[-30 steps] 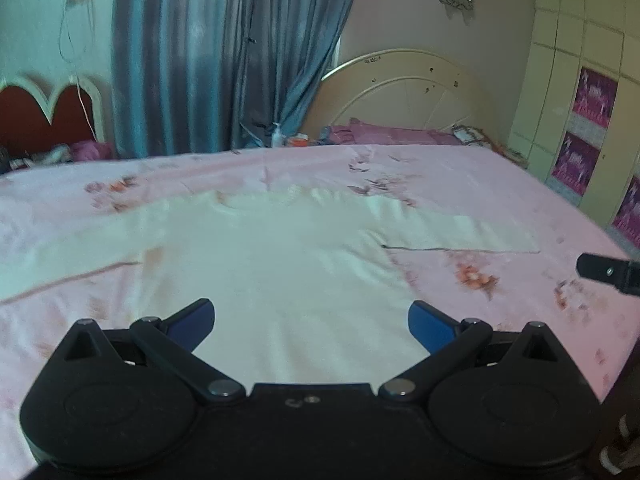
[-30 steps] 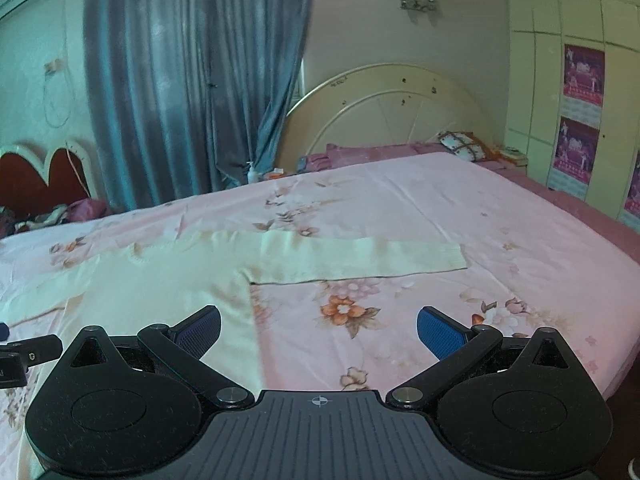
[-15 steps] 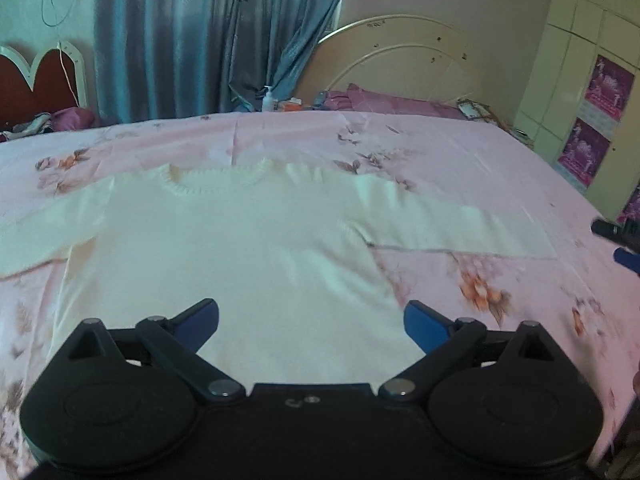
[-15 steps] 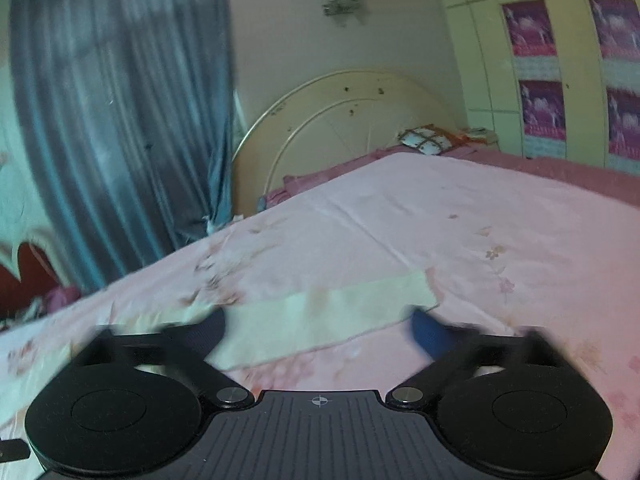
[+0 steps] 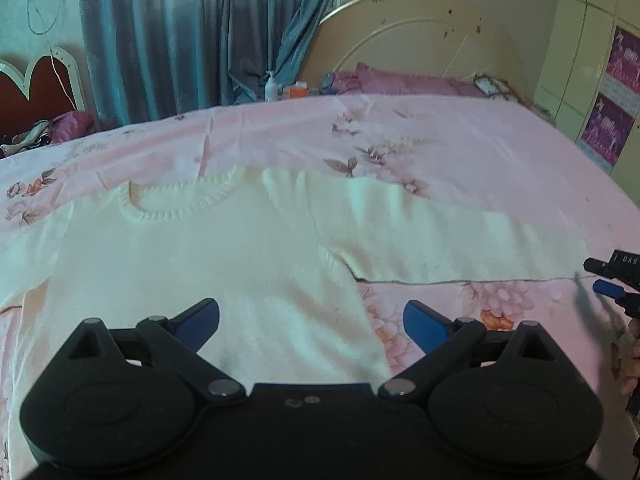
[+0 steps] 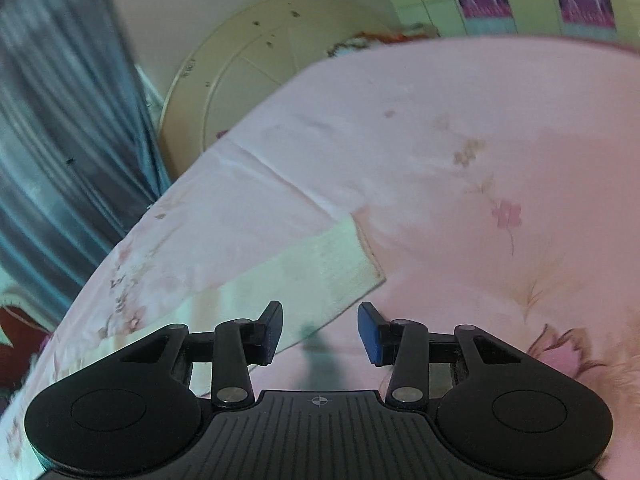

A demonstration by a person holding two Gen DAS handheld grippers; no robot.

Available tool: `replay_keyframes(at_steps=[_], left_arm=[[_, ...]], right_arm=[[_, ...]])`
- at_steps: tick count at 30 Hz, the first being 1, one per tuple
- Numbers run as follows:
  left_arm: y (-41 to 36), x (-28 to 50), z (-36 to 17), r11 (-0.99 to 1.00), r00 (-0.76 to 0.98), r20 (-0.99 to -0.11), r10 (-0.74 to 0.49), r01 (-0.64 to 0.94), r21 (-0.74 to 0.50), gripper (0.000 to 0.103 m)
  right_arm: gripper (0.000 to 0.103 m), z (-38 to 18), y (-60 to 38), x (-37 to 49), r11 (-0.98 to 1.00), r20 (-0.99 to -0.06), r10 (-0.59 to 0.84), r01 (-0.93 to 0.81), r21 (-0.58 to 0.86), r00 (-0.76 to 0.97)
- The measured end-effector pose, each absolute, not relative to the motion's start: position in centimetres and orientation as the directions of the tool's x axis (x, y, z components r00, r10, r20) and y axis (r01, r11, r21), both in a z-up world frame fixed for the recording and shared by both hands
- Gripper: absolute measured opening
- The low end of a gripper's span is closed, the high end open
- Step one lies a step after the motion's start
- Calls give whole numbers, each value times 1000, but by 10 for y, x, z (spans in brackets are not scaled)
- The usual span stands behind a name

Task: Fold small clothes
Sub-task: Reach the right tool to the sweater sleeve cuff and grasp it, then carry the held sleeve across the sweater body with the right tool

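A cream knitted sweater (image 5: 224, 264) lies spread flat, front up, on the bed (image 5: 460, 148), which is covered by a pink sheet with a flower print. Its ribbed round collar (image 5: 180, 206) points toward the far edge of the bed, and its hem lies nearest the left gripper. One sleeve (image 5: 448, 240) stretches out flat from the body of the sweater toward the right side of the bed, with a dark line of shadow along its near edge.

The left gripper (image 5: 312, 316) hovers above the lower part of the sweater. Its blue-padded fingers (image 5: 198, 320) are spread wide and hold nothing; one sits over the sweater body, the other over the bare sheet just beside the sweater's side edge.

The right gripper (image 6: 320, 332) is down close to the cuff (image 6: 352, 264) at the end of that sleeve. Its fingers (image 6: 370, 334) are at a narrow gap, not closed, with nothing between them. The near edge of the sleeve lies just in front of the left-hand finger, and the view is tilted. In the left wrist view the right gripper (image 5: 616, 280) shows at the frame's right edge, just past the sleeve end.

Beyond the sweater, at the far side of the bed, stand a cream rounded headboard (image 5: 420, 44), blue-grey curtains (image 5: 180, 32) and a small pump bottle (image 5: 271, 87).
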State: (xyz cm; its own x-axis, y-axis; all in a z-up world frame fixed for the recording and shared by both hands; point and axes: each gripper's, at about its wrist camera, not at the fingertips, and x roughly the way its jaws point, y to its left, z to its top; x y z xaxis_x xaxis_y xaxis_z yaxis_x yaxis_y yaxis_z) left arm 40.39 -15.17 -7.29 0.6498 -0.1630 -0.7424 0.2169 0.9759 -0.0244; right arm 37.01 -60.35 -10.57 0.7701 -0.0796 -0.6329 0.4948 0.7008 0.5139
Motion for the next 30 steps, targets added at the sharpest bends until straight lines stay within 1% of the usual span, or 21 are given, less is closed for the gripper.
replay_keyframes(at_steps=[3, 4, 5, 6, 8, 9, 11, 13, 14, 15, 16, 17, 18, 22, 24, 27, 30], left_arm=[[-157, 411, -79, 976, 631, -762, -148, 217, -11, 99], [-159, 414, -81, 976, 628, -766, -142, 216, -4, 99], [-161, 416, -83, 977, 623, -770, -137, 214, -1, 99], [-163, 417, -84, 977, 619, -774, -136, 213, -1, 99], [-167, 421, -85, 977, 611, -780, -137, 214, -4, 99], [-170, 424, -86, 976, 607, -782, -139, 218, -5, 99], [-175, 427, -85, 974, 605, -783, -143, 227, -3, 100], [-179, 430, -83, 973, 607, -781, -147, 229, -5, 100], [-180, 430, -81, 973, 608, -779, -152, 229, -12, 101], [-180, 431, -81, 974, 609, -779, -152, 225, -15, 102], [-179, 432, -81, 976, 610, -778, -148, 217, -16, 102], [-178, 432, -82, 977, 608, -781, -145, 210, -18, 102], [-175, 432, -83, 979, 603, -785, -139, 203, -17, 102], [-157, 429, -90, 988, 583, -809, -77, 151, 15, 102], [-140, 426, -96, 989, 555, -826, -94, 148, -13, 99], [-111, 420, -100, 991, 544, -831, -115, 116, -61, 99], [-83, 415, -103, 997, 552, -832, -64, 75, -27, 102]], right_arm=[[42, -114, -611, 377, 685, -629, -69, 495, 535, 775], [40, -114, -612, 378, 686, -627, -68, 493, 536, 776], [33, -115, -613, 379, 689, -629, -70, 494, 530, 774], [30, -115, -613, 378, 692, -631, -72, 495, 526, 772], [18, -115, -613, 379, 692, -631, -69, 492, 528, 773], [16, -116, -615, 379, 690, -630, -67, 492, 530, 773], [2, -115, -620, 378, 692, -631, -56, 486, 534, 774], [2, -105, -621, 377, 718, -606, -90, 474, 511, 790], [2, -95, -618, 375, 759, -597, -137, 471, 449, 791], [2, -95, -615, 379, 783, -618, -164, 482, 393, 769], [2, -100, -613, 387, 807, -664, -178, 494, 324, 726], [2, -103, -611, 391, 820, -684, -179, 492, 294, 707], [2, -102, -609, 391, 828, -680, -188, 487, 278, 709], [2, -88, -600, 390, 828, -652, -172, 467, 310, 738], [2, -80, -593, 393, 839, -641, -150, 440, 321, 753], [2, -62, -559, 401, 889, -616, -93, 344, 303, 782], [2, -48, -504, 415, 932, -598, 7, 212, 295, 802]])
